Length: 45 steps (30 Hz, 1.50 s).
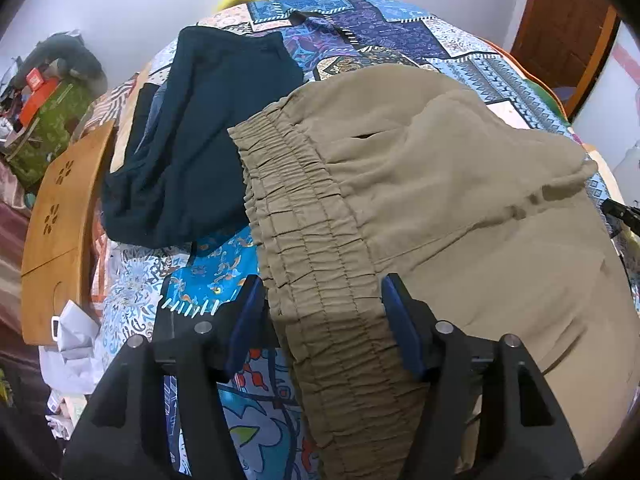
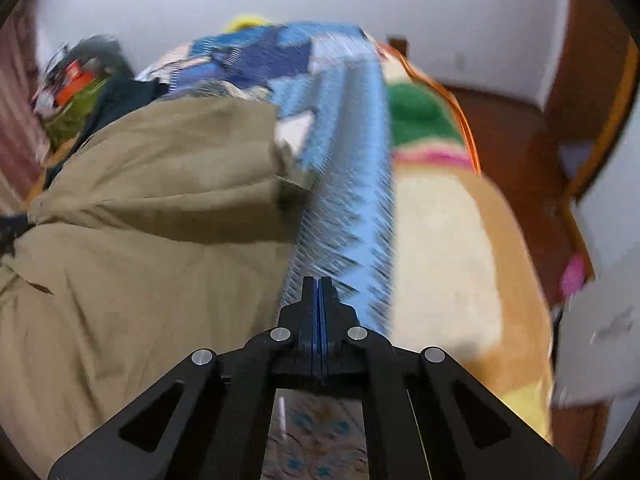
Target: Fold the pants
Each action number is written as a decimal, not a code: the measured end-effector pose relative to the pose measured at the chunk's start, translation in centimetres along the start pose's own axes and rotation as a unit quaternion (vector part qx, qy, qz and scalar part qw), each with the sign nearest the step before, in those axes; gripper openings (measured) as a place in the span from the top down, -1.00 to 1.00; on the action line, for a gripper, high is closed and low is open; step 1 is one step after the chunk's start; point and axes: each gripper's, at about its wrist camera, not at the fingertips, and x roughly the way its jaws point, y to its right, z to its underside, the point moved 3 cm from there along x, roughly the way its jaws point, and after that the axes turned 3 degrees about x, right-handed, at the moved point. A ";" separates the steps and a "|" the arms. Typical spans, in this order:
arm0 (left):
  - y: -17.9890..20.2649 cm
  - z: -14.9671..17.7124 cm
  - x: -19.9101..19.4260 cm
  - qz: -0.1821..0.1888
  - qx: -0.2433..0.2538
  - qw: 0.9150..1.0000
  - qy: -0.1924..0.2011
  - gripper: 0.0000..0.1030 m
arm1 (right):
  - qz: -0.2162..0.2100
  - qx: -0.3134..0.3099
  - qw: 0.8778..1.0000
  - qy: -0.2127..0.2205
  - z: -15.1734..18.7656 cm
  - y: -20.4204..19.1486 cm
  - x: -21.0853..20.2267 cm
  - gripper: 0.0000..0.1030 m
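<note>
Left gripper [image 1: 322, 320], frame bottom: fingers apart, straddling the gathered elastic waistband [image 1: 304, 240] of the khaki cotton pants [image 1: 460, 200], pads not pressing. Likely positioned to pinch that edge. Right gripper [image 2: 319, 292]: fully closed, empty, over the patterned blue bedspread [image 2: 344, 200] beside the pants' edge. Dark teal garment [image 1: 192, 140] crowds upper left; free room lies rightward.

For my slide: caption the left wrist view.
Open left gripper straddles khaki pants' elastic waistband on patterned bedspread.

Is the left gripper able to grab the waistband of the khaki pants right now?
Probably yes: the left gripper is open, with the khaki pants' elastic waistband already lying between its fingers and nothing on top.
</note>
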 end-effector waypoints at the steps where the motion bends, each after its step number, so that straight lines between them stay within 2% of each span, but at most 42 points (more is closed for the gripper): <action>1: 0.0 -0.1 -0.1 0.003 0.000 1.000 -0.001 -0.22 | 0.000 0.001 1.000 0.002 0.0 0.1 -0.4 0.99; 4: -0.2 -0.4 -1.0 0.009 -0.005 1.000 0.000 -0.22 | 0.001 -0.016 1.000 0.015 -0.5 -0.3 -2.0 0.98; 7: -0.8 -1.0 -2.6 0.012 -0.017 1.000 0.018 -0.23 | -0.001 -0.035 0.999 0.031 -1.4 -1.4 -3.2 0.90; 8: -1.0 -1.3 -3.1 0.012 -0.021 0.999 0.023 -0.24 | -0.003 -0.040 0.999 0.036 -1.7 -1.8 -3.4 0.81; 10: -1.7 -1.9 -3.9 0.012 -0.030 0.999 0.032 -0.32 | -0.011 -0.049 0.998 0.047 -2.6 -2.6 -3.6 0.43; 12: -2.4 -2.7 -4.2 0.006 -0.036 0.999 0.038 -0.36 | -0.019 -0.057 0.996 0.061 -3.6 -3.5 -3.6 0.16; 16: -3.4 -4.4 -3.2 0.002 -0.046 0.998 0.031 -0.39 | -0.028 -0.069 0.995 0.068 -5.0 -4.9 -2.5 0.01; 23: -3.1 -5.3 1.0 0.030 -0.045 0.998 -0.014 -0.39 | -0.034 -0.075 0.996 0.039 -6.3 -5.3 1.3 0.01; 27: -2.5 -4.9 3.4 0.044 -0.047 0.997 -0.044 -0.39 | -0.058 -0.050 0.997 -0.003 -6.5 -4.7 4.2 0.01; 31: -2.0 -4.6 4.3 0.054 -0.042 0.996 -0.054 -0.40 | -0.077 -0.041 0.996 -0.008 -6.3 -4.6 5.1 0.03; 32: -1.9 -4.6 4.3 0.056 -0.040 0.996 -0.054 -0.40 | -0.084 -0.040 0.996 -0.009 -6.2 -4.7 5.2 0.09; 33: -1.8 -4.6 4.3 0.056 -0.037 0.996 -0.054 -0.40 | -0.090 -0.041 0.995 -0.012 -6.2 -4.8 5.2 0.28; 35: -1.6 -4.7 4.3 0.055 -0.032 0.997 -0.052 -0.39 | -0.073 -0.055 0.996 -0.009 -6.1 -5.0 5.3 0.55; 36: -1.5 -4.7 4.2 0.055 -0.030 0.997 -0.050 -0.34 | -0.067 -0.066 0.996 -0.005 -6.1 -5.2 5.2 0.75; 40: -1.4 -5.1 3.5 0.018 -0.017 0.999 -0.028 -0.01 | -0.056 -0.095 0.994 0.017 -6.2 -5.4 4.1 0.81; 45: -1.6 -5.6 3.1 -0.025 -0.008 1.000 -0.004 0.02 | -0.036 -0.119 0.991 0.046 -6.5 -5.5 2.7 0.84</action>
